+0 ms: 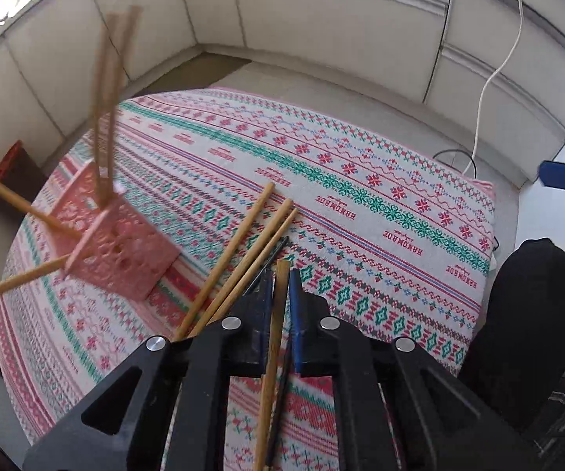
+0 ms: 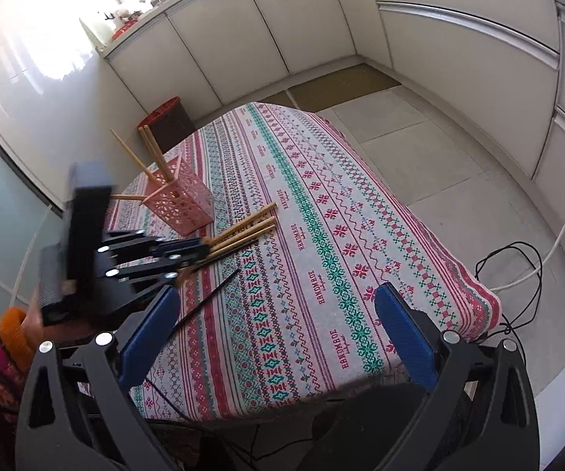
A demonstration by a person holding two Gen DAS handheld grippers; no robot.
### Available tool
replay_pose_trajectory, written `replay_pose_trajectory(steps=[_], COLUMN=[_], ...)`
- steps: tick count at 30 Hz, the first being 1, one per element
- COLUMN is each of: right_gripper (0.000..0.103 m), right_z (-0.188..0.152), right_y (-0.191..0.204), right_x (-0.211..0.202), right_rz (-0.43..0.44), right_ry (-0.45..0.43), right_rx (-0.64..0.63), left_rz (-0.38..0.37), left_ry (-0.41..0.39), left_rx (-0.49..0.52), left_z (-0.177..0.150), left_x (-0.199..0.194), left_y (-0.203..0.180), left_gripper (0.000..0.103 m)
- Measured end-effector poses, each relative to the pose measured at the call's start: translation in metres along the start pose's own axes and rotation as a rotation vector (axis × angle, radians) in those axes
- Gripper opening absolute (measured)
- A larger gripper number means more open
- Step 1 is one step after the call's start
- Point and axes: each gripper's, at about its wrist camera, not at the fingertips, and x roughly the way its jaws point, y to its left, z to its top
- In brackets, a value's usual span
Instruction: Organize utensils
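So the left gripper (image 1: 281,274) is clamping down on a single wooden chopstick (image 1: 276,337), pads tight against it. Three more wooden chopsticks (image 1: 243,251) are lying on the patterned tablecloth (image 1: 380,204) at about 11 o'clock from it, and the pink holder (image 1: 121,243) is sitting at 10 o'clock with chopsticks poking out. The right gripper (image 2: 278,337) is hanging wide open, holding nothing, with a black stick (image 2: 207,300) lying near its left finger.

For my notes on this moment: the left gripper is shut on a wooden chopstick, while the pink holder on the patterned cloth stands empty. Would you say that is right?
Not quite. The pink holder is not empty: the right wrist view shows several wooden chopsticks sticking out of it. The rest holds: the left gripper is shut on a wooden chopstick, and the holder stands on the patterned cloth.
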Motion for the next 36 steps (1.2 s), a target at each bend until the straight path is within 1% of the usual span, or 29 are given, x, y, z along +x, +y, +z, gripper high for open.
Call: replay_pose_trajectory(steps=[3, 5, 6, 7, 8, 9, 11, 13, 15, 17, 18, 19, 21, 24, 25, 26, 27, 28, 30, 34, 36], right_gripper=[0.096, 0.096, 0.091, 0.081, 0.077, 0.074, 0.073, 0.067, 0.063, 0.058, 0.053, 0.052, 0.052, 0.053, 0.05, 0.044, 0.03, 0.021, 0.01, 0.004, 0.004], right_z=[0.004, 0.004, 0.002, 0.001, 0.001, 0.0, 0.0, -0.002, -0.002, -0.005, -0.006, -0.008, -0.009, -0.012, -0.013, -0.014, -0.015, -0.015, -0.015, -0.017, -0.018], right_y=[0.004, 0.011, 0.015, 0.018, 0.021, 0.024, 0.032, 0.044, 0.055, 0.062, 0.065, 0.066, 0.071, 0.079, 0.08, 0.082, 0.084, 0.083, 0.08, 0.06, 0.052], right_x=[0.022, 0.043, 0.052, 0.063, 0.075, 0.085, 0.106, 0.124, 0.141, 0.156, 0.164, 0.17, 0.172, 0.177, 0.177, 0.176, 0.176, 0.175, 0.173, 0.164, 0.151], right_rz=[-0.037, -0.054, -0.065, -0.076, -0.091, -0.106, -0.121, -0.168, -0.221, -0.275, -0.298, -0.318, -0.356, -0.387, -0.402, -0.428, -0.451, -0.453, -0.437, -0.33, -0.293], right_ry=[0.053, 0.113, 0.137, 0.168, 0.207, 0.241, 0.294, 0.318, 0.341, 0.369, 0.388, 0.401, 0.365, 0.349, 0.34, 0.331, 0.321, 0.308, 0.292, 0.266, 0.245], right_rx=[0.051, 0.075, 0.09, 0.113, 0.149, 0.184, 0.241, 0.254, 0.263, 0.259, 0.264, 0.278, 0.294, 0.317, 0.326, 0.327, 0.325, 0.33, 0.346, 0.413, 0.419], left_rz=[0.08, 0.11, 0.123, 0.13, 0.137, 0.14, 0.135, 0.141, 0.142, 0.158, 0.17, 0.174, 0.183, 0.195, 0.199, 0.204, 0.211, 0.215, 0.219, 0.226, 0.223], left_ry=[-0.085, -0.137, -0.171, -0.207, -0.241, -0.274, -0.336, -0.398, -0.45, -0.487, -0.5, -0.512, -0.536, -0.567, -0.577, -0.584, -0.588, -0.588, -0.585, -0.581, -0.59], left_rx=[-0.066, -0.127, -0.161, -0.191, -0.216, -0.238, -0.272, -0.283, -0.293, -0.294, -0.293, -0.296, -0.306, -0.327, -0.336, -0.345, -0.356, -0.362, -0.376, -0.399, -0.412], left_z=[-0.023, -0.037, -0.045, -0.053, -0.057, -0.063, -0.074, -0.079, -0.085, -0.092, -0.095, -0.099, -0.104, -0.112, -0.113, -0.115, -0.116, -0.117, -0.118, -0.122, -0.123], left_x=[-0.04, -0.063, -0.079, -0.094, -0.104, -0.116, -0.142, -0.163, -0.18, -0.196, -0.203, -0.207, -0.219, -0.234, -0.238, -0.239, -0.242, -0.243, -0.244, -0.246, -0.249], left_y=[0.011, 0.02, 0.025, 0.029, 0.029, 0.029, 0.026, 0.02, 0.016, 0.012, 0.01, 0.01, 0.01, 0.013, 0.014, 0.016, 0.018, 0.019, 0.022, 0.024, 0.025], left_gripper=[0.007, 0.007, 0.007, 0.007, 0.007, 0.007, 0.007, 0.006, 0.007, 0.007, 0.006, 0.006, 0.006, 0.006, 0.006, 0.006, 0.006, 0.006, 0.006, 0.006, 0.006])
